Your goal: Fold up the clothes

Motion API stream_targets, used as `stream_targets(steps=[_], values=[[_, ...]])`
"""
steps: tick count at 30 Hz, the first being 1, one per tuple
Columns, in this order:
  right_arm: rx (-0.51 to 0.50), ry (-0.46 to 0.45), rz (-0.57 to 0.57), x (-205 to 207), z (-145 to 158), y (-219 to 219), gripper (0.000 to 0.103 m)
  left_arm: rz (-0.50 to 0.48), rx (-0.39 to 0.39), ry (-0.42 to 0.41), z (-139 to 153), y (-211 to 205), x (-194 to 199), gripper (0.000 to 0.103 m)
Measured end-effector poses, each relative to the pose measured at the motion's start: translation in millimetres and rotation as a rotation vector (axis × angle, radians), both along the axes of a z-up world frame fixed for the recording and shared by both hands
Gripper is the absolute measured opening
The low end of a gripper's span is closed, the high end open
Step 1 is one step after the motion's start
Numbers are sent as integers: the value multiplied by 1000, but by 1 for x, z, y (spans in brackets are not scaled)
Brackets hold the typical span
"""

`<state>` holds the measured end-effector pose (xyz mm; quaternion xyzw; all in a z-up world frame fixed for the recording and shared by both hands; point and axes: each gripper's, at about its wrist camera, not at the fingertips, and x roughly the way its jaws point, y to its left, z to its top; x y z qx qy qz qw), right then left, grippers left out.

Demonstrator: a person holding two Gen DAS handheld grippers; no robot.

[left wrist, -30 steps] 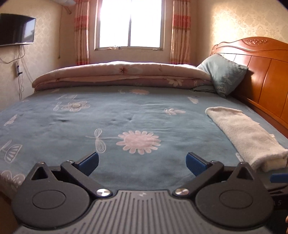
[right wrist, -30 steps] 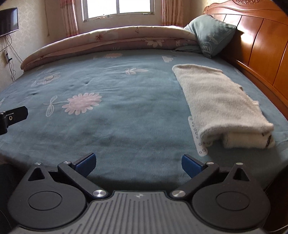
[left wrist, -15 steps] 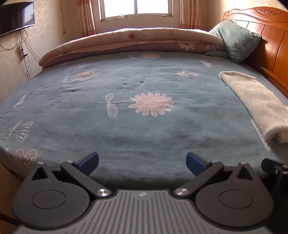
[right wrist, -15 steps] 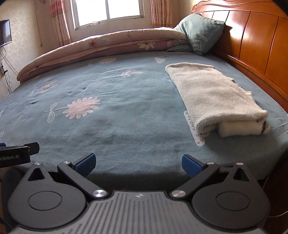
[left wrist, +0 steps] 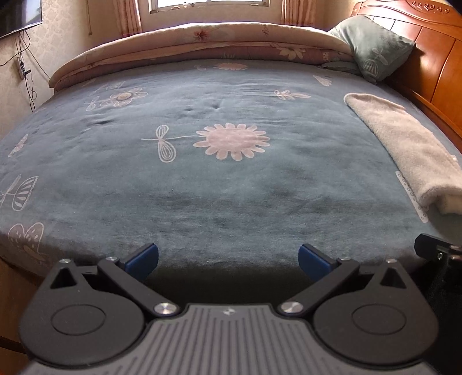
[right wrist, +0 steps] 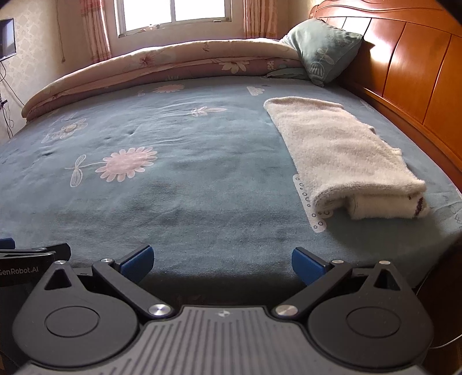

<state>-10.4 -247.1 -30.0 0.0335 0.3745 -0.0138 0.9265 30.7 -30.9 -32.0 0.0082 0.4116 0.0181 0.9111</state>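
We get ready to reach for the folded cloth

The big blue bed (right wrist: 202, 178) is in front of us, and the fluffy white cloth (right wrist: 343, 155) lies on its right side, near the wood headboard (right wrist: 404, 80). Our left gripper (left wrist: 228, 258) and right gripper (right wrist: 221, 259) both gape wide, holding nothing. We should go slowly and pinch one edge.

Blue bedspread (left wrist: 219, 184) with pink flower prints covers bed. Rolled floral quilt (left wrist: 202, 46) lies along far edge under window (right wrist: 173, 14). Teal pillow (right wrist: 320, 49) leans against wooden headboard (right wrist: 404, 66) at right. Pink curtains (right wrist: 92, 28) flank window. TV (left wrist: 20, 14) on left wall, cables (left wrist: 26, 75) hanging below it. Wallpaper patterned, cream.
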Motion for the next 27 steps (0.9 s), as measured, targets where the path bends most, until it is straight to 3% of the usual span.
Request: stream_targets(steps=[14, 27], values=[[-11, 16, 33, 11, 5, 5, 103, -1, -5, 12, -4, 5, 3, 102], [4, 18, 45, 12, 5, 9, 103, 12, 10, -25, -2, 6, 1, 102]])
